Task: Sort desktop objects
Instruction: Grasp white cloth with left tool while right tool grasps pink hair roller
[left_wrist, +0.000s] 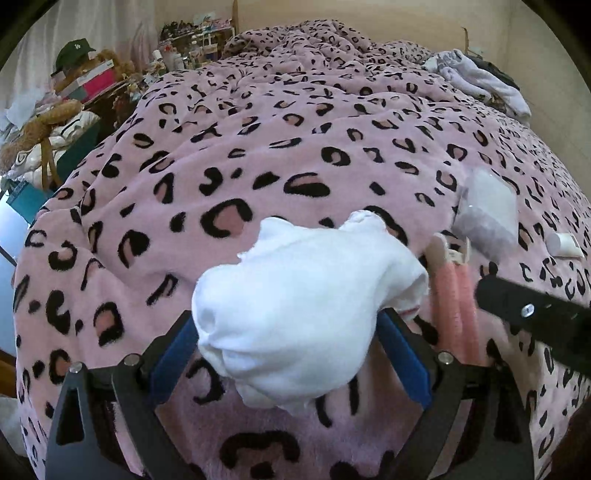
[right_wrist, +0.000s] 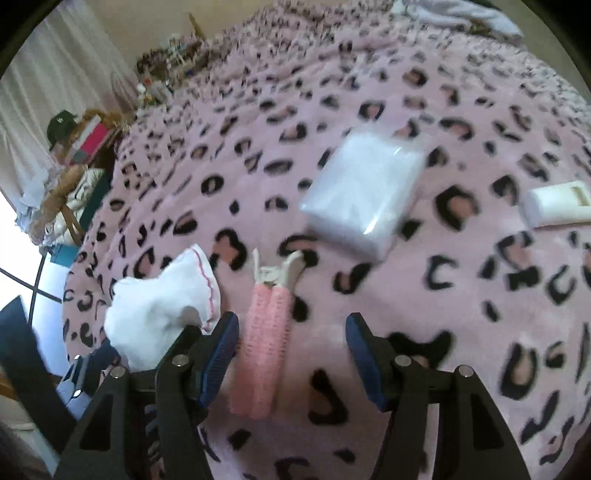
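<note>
My left gripper (left_wrist: 288, 347) has one white sock (left_wrist: 295, 314) bunched between its two blue pads (left_wrist: 402, 358), closed in on the cloth from both sides; the sock bulges forward past the fingertips and hangs over the pink leopard blanket (left_wrist: 258, 147). From my right wrist camera the same sock (right_wrist: 162, 306) shows at the left with a thin pink stitched hem, the left gripper below it.

My right gripper (right_wrist: 291, 350) stands wide open and holds nothing. One pink hair roller clip (right_wrist: 264, 343) — two fuzzy pink rolls side by side with a pale clip at the far end — lies on the blanket (right_wrist: 443, 332) between the fingers, just beside the left pad (right_wrist: 218, 354) and well apart from the right one. Whether the left pad touches it, I cannot tell. In the left camera the roller clip (left_wrist: 452, 295) lies just to the right of the sock, and a black finger of the right gripper (left_wrist: 532, 310) reaches in from the right edge.

Farther out I count one clear plastic packet (right_wrist: 365, 188) of something white, and to its right one small white tube (right_wrist: 554, 205), both flat on the blanket and apart from each other. That makes four loose things: sock, roller clip, packet, tube.

Beyond the bed's left edge sits a cluttered pile with one dark green cap (left_wrist: 74, 51) on top.
</note>
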